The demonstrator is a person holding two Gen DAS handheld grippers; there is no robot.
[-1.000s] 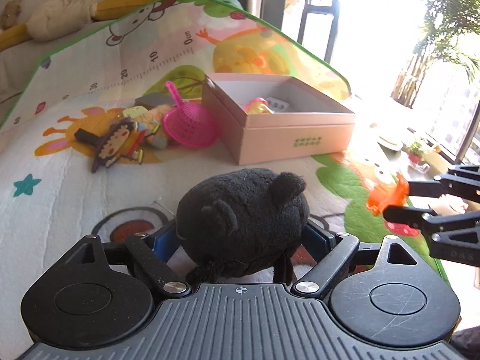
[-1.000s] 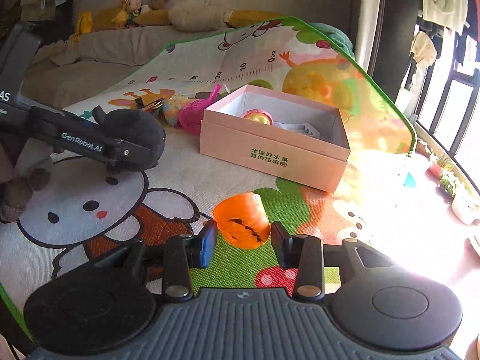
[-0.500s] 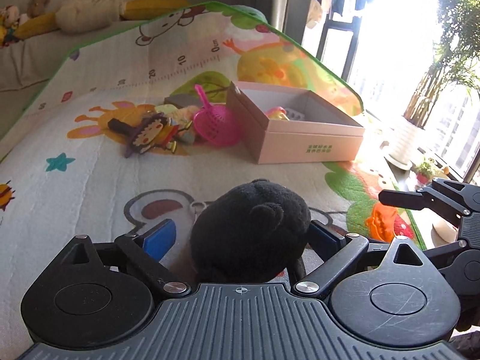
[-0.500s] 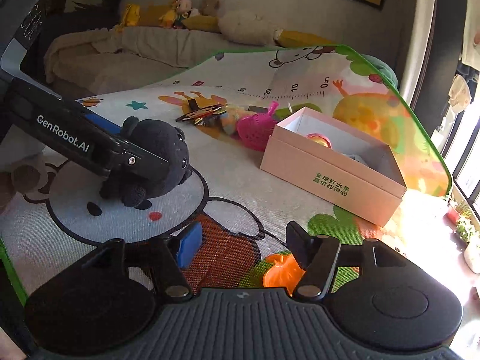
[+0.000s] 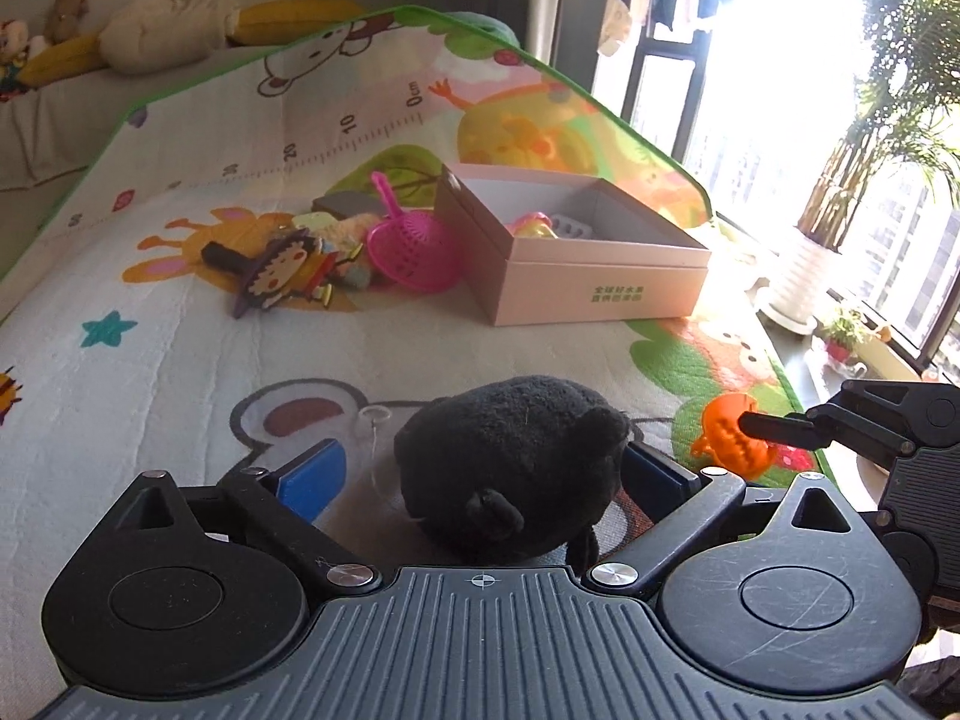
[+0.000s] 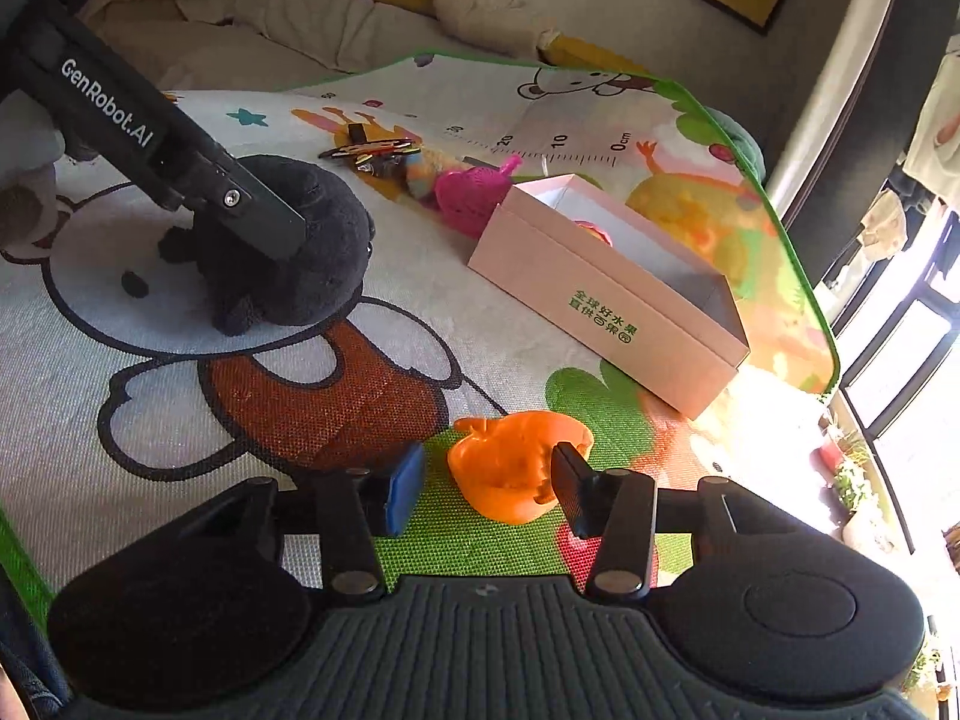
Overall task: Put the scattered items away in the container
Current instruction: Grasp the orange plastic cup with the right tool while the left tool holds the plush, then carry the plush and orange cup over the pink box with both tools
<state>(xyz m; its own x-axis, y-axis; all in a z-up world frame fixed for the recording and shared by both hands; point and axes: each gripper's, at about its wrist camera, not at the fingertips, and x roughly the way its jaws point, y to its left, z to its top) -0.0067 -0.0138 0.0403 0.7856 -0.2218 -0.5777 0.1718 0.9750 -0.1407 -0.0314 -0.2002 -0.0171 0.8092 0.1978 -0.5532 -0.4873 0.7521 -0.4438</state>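
A black plush toy (image 5: 510, 468) lies on the play mat between the fingers of my left gripper (image 5: 480, 474), which is open around it; it also shows in the right wrist view (image 6: 288, 252). An orange pumpkin-face toy (image 6: 516, 468) lies on the mat between the fingers of my right gripper (image 6: 486, 486), which is open; it touches the right finger and stands apart from the left one. The pumpkin also shows in the left wrist view (image 5: 729, 432). The open pink box (image 5: 600, 276) stands further back on the mat and holds a few small toys.
A pile of scattered toys lies left of the box: a pink sieve scoop (image 5: 411, 240), a flat cartoon-girl figure (image 5: 276, 276) and a grey block (image 5: 345, 204). The mat (image 5: 150, 360) curls up at the back. Plant pots (image 5: 792, 282) stand by the window at right.
Both grippers have come down to the mat and opened. The black plush and the orange pumpkin, held a second ago, now rest on the mat between open fingers.
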